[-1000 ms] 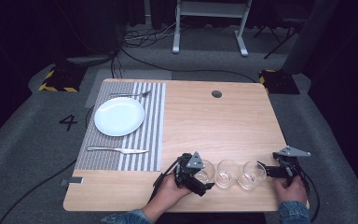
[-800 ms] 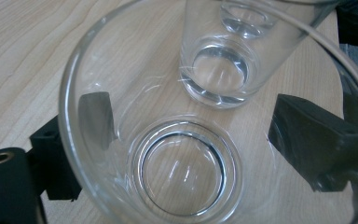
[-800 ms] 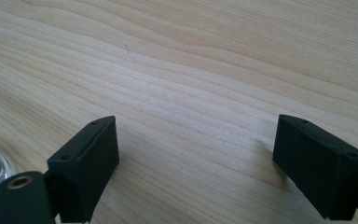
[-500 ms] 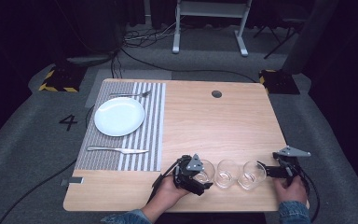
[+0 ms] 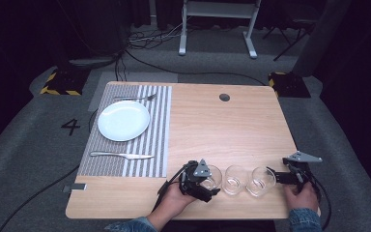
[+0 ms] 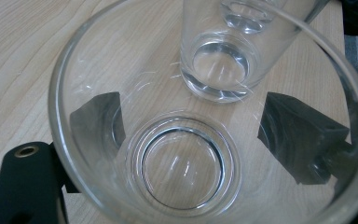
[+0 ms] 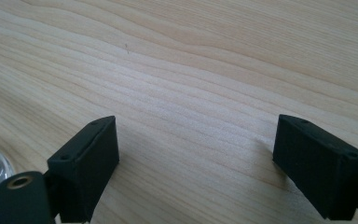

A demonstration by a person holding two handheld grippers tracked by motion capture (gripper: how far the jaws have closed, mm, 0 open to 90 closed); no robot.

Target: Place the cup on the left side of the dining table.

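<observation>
Left gripper (image 5: 206, 180) clamped on leftmost glass (image 6: 182, 154), jaws just closed; right gripper (image 5: 276, 177) released, beside rightmost glass (image 5: 261, 181).

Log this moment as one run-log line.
left gripper: shut on leftmost glass | right gripper: open, empty, beside rightmost glass | middle glass: untouched
</observation>
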